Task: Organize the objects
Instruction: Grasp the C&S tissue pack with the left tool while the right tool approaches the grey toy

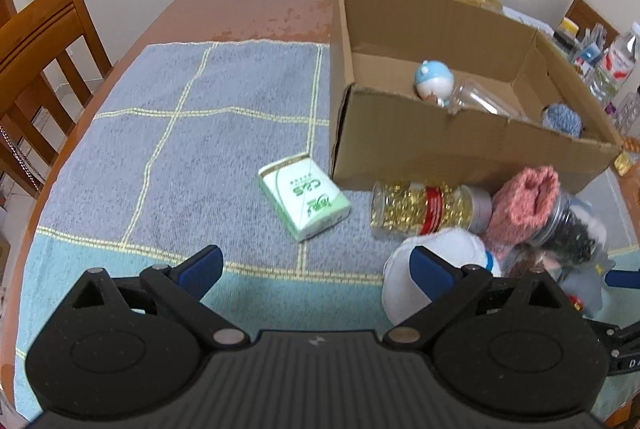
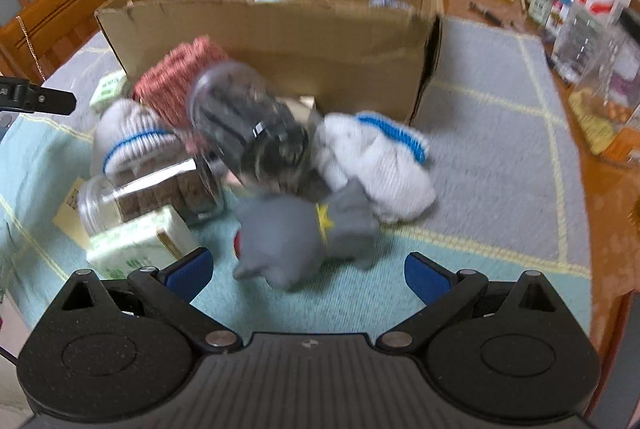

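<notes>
Grey rubber toy point(image 2: 304, 233) lies at frame centre, just ahead of the right gripper point(image 2: 308, 269), jaws spread. Left gripper point(image 1: 316, 265) is spread too, green tissue pack point(image 1: 304, 203) ahead, upper centre.

Open blue-grey checked cloth point(image 1: 160, 165) left of the brown cardboard box point(image 1: 400, 149); only a green-white tissue pack point(image 1: 304, 203) lies there. Box front crowded w/ gold-capsule jar point(image 1: 420, 211), pink knit sock point(image 1: 524, 205), white socks point(image 2: 376, 165), dark jar point(image 2: 248, 125), grey rubber toy point(image 2: 304, 233). Cloth right of the toy is bare.
</notes>
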The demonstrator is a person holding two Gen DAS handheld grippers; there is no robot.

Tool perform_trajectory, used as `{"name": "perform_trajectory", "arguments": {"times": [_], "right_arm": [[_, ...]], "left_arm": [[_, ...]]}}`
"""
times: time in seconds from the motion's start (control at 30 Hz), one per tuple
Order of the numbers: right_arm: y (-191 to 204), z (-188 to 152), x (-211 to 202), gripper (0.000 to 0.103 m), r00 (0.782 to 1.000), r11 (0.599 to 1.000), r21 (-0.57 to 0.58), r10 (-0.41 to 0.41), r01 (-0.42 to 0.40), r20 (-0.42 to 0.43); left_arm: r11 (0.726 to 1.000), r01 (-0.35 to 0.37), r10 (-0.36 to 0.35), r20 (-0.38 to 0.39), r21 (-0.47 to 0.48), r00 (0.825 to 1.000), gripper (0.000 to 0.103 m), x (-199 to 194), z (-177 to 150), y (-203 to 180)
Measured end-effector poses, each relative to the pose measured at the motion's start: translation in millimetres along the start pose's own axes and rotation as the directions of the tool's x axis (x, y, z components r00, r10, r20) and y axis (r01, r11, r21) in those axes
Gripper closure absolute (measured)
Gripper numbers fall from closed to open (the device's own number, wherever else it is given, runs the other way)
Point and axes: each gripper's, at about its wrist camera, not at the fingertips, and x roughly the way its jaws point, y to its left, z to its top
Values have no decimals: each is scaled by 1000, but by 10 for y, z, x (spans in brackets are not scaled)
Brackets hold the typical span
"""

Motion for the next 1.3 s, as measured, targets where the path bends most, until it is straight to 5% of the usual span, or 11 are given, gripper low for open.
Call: {"name": "perform_trajectory", "arguments": {"times": [0.4, 0.63, 0.93, 1.17, 1.3], "right_arm": [[61, -106, 162, 0, 999, 991, -122, -45, 46, 10], [67, -144, 150, 0, 998, 993, -102, -54, 58, 36], [168, -68, 176, 0, 992, 993, -4, -118, 118, 45], [237, -59, 193, 0, 986, 986, 58, -158, 155, 55], [245, -69, 172, 0, 984, 983, 74, -169, 165, 53]], "left_arm": [[990, -46, 50, -29, 137, 998, 4, 198, -38, -4], [971, 26, -19, -32, 238, 999, 4, 461, 131, 122], [879, 147, -130, -70, 454, 989, 4, 809, 422, 130], [778, 253, -235, -107, 575, 966, 5, 938, 495, 82], [766, 329, -282, -172, 552, 944, 6, 968, 504, 144]]}}
